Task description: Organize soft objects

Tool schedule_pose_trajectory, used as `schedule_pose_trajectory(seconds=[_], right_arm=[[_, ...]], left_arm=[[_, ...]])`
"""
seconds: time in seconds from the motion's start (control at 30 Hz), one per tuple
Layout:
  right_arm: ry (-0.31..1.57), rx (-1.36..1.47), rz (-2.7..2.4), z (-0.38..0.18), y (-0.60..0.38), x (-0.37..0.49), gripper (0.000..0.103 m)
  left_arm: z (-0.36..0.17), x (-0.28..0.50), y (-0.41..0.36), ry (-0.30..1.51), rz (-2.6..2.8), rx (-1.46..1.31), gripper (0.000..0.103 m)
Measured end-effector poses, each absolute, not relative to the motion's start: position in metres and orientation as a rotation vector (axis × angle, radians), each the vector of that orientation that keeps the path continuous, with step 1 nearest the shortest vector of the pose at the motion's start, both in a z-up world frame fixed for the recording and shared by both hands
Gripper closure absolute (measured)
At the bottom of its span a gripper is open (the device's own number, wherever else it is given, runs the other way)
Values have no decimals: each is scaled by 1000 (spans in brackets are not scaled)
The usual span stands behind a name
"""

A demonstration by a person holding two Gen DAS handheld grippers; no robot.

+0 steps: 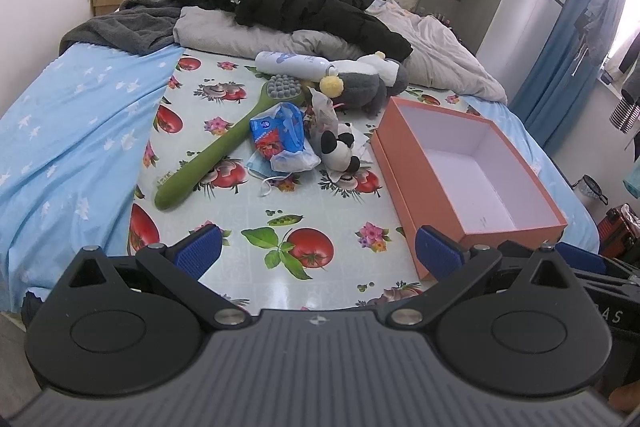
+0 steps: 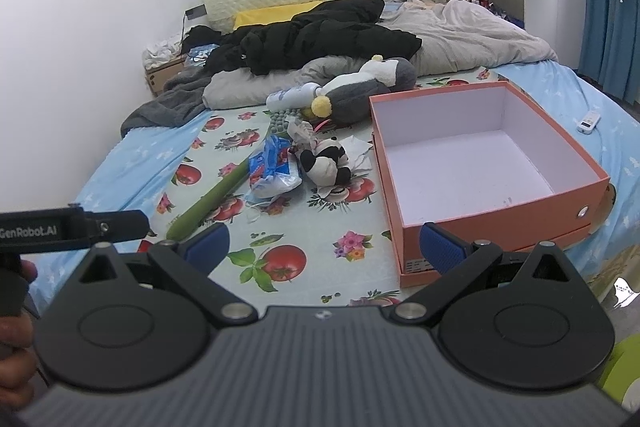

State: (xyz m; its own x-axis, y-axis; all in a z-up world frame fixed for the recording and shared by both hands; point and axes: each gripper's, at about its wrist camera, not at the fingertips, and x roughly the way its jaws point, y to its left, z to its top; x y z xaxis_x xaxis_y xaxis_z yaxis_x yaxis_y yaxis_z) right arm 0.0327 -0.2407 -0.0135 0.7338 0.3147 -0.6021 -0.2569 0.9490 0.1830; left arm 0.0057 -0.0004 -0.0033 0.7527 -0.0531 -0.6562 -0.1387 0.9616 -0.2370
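Soft toys sit in a loose heap mid-bed on the tomato-and-flower print cloth: a small black-and-white panda plush lies just left of the open orange cardboard box with a white inside, and a bigger grey-and-white plush with a yellow pom-pom rests behind it, near the rumpled bedding. Touching the panda on its left is a crinkled blue-and-red plastic packet, which lies over a pale blue face mask and against a long green massage brush with a grey knobbed head; a white spray bottle lies behind the brush head. I hold both tools back at the near edge of the bed, nothing between their fingers: my left gripper has its blue pads spread wide over bare cloth, and my right gripper is spread just as wide, its right pad by the box's near corner. The box looks empty, so I judge no sorting is done yet. I would take the panda first, since it is nearest the box. I would come down on its body rather than a limb, keep clear of the crinkled bag touching it, and squeeze enough that the stuffing does not slip. The bottle and brush look hard, so I would leave them.
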Motion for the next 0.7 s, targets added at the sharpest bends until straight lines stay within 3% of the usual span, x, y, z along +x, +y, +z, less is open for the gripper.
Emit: schedule_pose_trajectory(seconds=[0.7], right_arm=[[685, 85, 310, -19, -240, 33, 0]], left_arm=[[-6, 10, -3, 739, 48, -273, 0]])
